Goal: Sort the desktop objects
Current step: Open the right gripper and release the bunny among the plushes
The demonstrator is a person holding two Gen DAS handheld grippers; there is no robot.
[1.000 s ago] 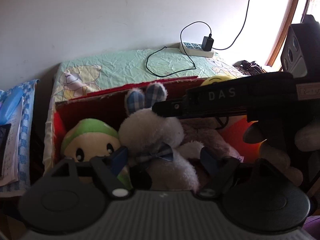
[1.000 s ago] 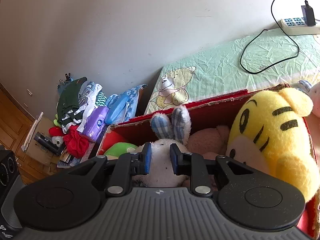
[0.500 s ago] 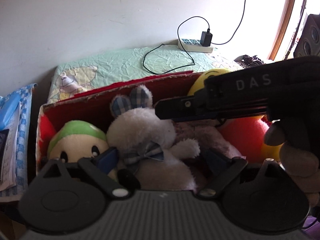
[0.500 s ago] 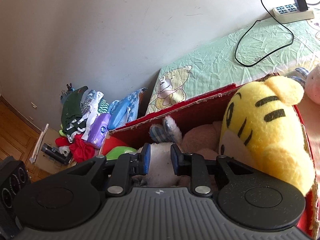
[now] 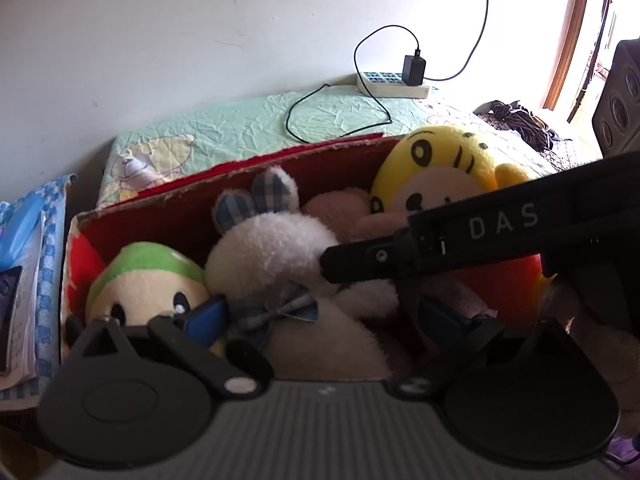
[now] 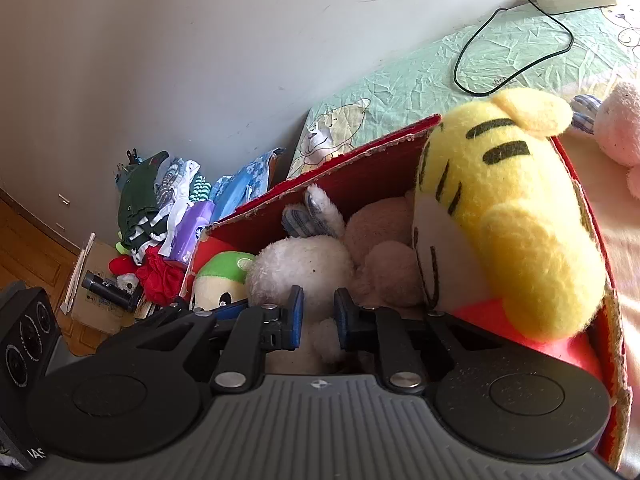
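1. A red cardboard box (image 5: 168, 216) sits against a bed with a green cartoon sheet (image 5: 240, 128); it is packed with plush toys.
2. The white rabbit plush (image 5: 276, 256), with checked blue ears and a bow tie, lies in the middle of the box, between a green-capped plush (image 5: 148, 276) and a pink-brown plush (image 5: 340, 208).
3. A yellow tiger plush (image 6: 508, 216) fills the box's right end.
4. The left gripper (image 5: 324, 318) hangs low over the rabbit; its jaws are opening and stand wide apart on either side of the rabbit's body, not pressing it.
5. The right gripper (image 6: 318, 316) has its jaws drawn close together; a bit of the rabbit's white fur shows in the narrow gap, but whether it is pinched I cannot tell.
6. A white power strip (image 5: 392, 84) with a black charger and cable lies on the bed by the wall.
7. Clothes are piled on the floor (image 6: 160, 216) to the left of the box.
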